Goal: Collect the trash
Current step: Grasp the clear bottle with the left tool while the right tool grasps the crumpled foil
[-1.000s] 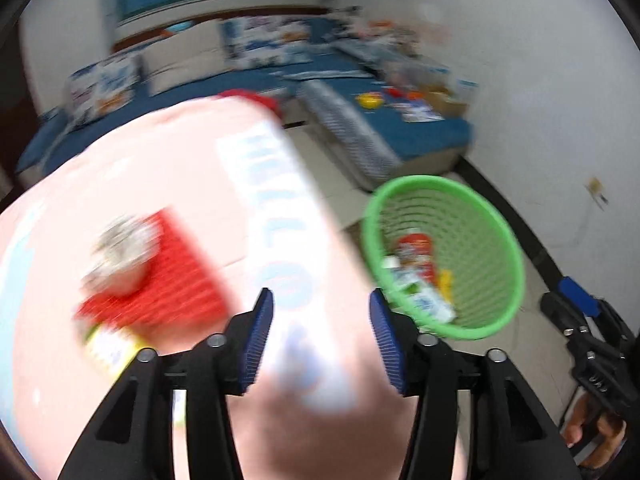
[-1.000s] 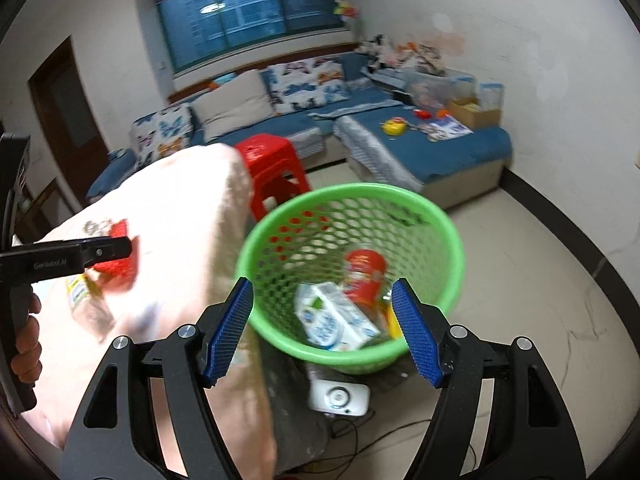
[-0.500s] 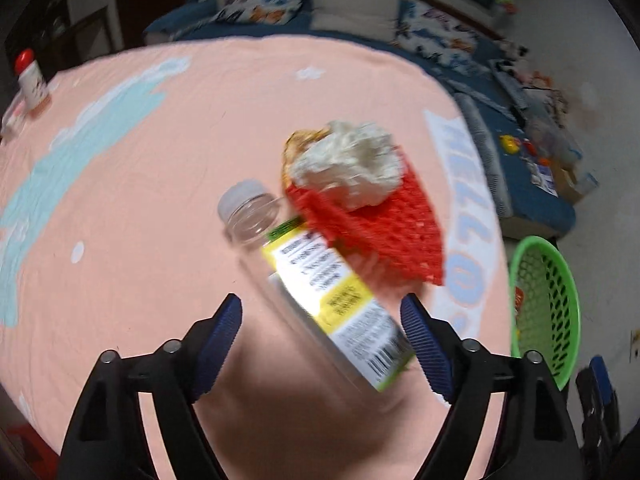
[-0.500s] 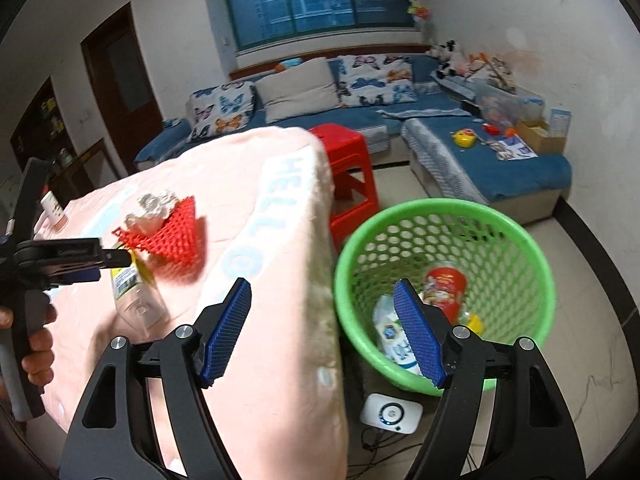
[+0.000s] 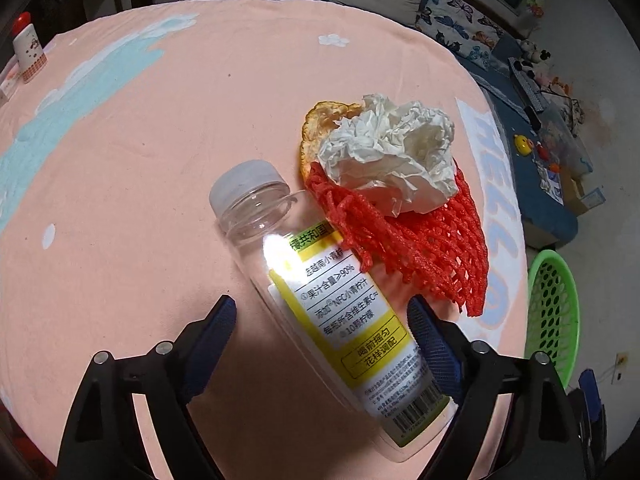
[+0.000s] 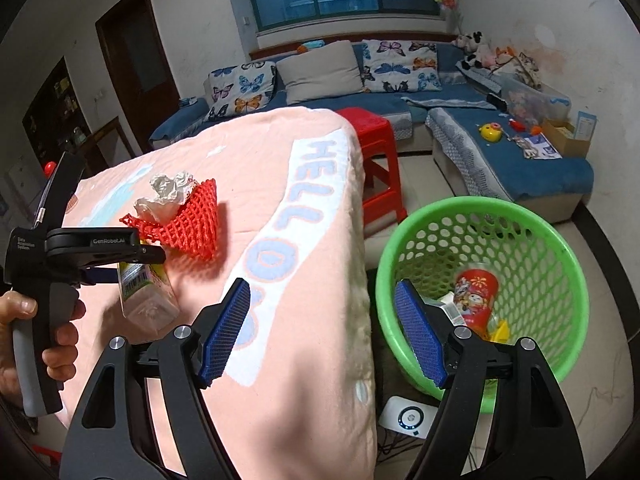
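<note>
Peach-pink tablecloth with pale blue "HELLO" lettering (image 5: 168, 168) covers the table in a living room with a blue corner sofa (image 6: 400, 100). Lying on the cloth: clear plastic juice bottle with yellow-and-white label (image 5: 340, 312), on its side, cap end pointing away from the left wrist camera. Touching the bottle near its shoulder: red foam fruit net (image 5: 420, 240), with a crumpled white tissue (image 5: 392, 152) resting on top and a piece of orange peel (image 5: 320, 120) showing behind the tissue.

Left gripper (image 5: 322, 338) angled steeply down over the bottle; jaws recently widened, now spread on either side of the labelled body. Right-hand pad close against the label, left-hand pad clearly apart from it; no grip established.

Right gripper (image 6: 322, 336) held over the table edge, jaws spread, nothing between them. Beyond it on the floor beside the table: green perforated plastic waste basket (image 6: 560, 248), containing a red printed cup (image 6: 478, 296) and other scraps. Red plastic stool (image 6: 376, 152) stands behind the basket
</note>
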### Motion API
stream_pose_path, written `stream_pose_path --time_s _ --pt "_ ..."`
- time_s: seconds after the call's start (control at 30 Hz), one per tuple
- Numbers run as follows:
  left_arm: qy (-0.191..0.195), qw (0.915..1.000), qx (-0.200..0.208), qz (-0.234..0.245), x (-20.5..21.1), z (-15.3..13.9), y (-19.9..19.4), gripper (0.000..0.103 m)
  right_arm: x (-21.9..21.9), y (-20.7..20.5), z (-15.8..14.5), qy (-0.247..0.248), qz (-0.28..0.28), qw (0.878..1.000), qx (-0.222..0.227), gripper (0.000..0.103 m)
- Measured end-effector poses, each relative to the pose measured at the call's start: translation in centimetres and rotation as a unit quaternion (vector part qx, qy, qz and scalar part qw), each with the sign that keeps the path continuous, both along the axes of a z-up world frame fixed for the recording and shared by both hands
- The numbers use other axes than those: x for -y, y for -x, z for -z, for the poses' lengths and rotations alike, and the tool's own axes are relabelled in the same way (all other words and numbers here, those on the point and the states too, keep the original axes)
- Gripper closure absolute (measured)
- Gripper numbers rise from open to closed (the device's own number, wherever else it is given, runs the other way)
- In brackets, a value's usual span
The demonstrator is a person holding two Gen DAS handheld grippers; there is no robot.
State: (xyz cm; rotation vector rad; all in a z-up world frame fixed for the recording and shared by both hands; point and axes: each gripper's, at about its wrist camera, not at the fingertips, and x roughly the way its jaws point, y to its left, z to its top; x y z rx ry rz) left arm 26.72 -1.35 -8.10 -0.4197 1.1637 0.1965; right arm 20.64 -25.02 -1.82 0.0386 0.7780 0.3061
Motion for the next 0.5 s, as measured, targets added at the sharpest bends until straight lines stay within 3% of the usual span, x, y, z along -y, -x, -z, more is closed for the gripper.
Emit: stream_pose_path --time_s 0.07,0.23,0.5 --pt "0.0 0.9998 0.004 0.018 0.0 -0.3 0.0 0.032 -0.6 -0.6 0.0 -0.006 -0.008 1.0 -0.008 0.028" --pt "0.019 0.9993 0.002 0.032 -1.3 -0.5 0.9 0.042 -2.8 -2.1 -0.5 -0.018 -0.035 0.999 -0.013 0.028" --pt "0.019 0.9988 0.006 0.045 -4.3 -0.8 2.6 0.058 -7.9 -4.9 -1.0 -0.039 -0.09 0.995 -0.024 0.029"
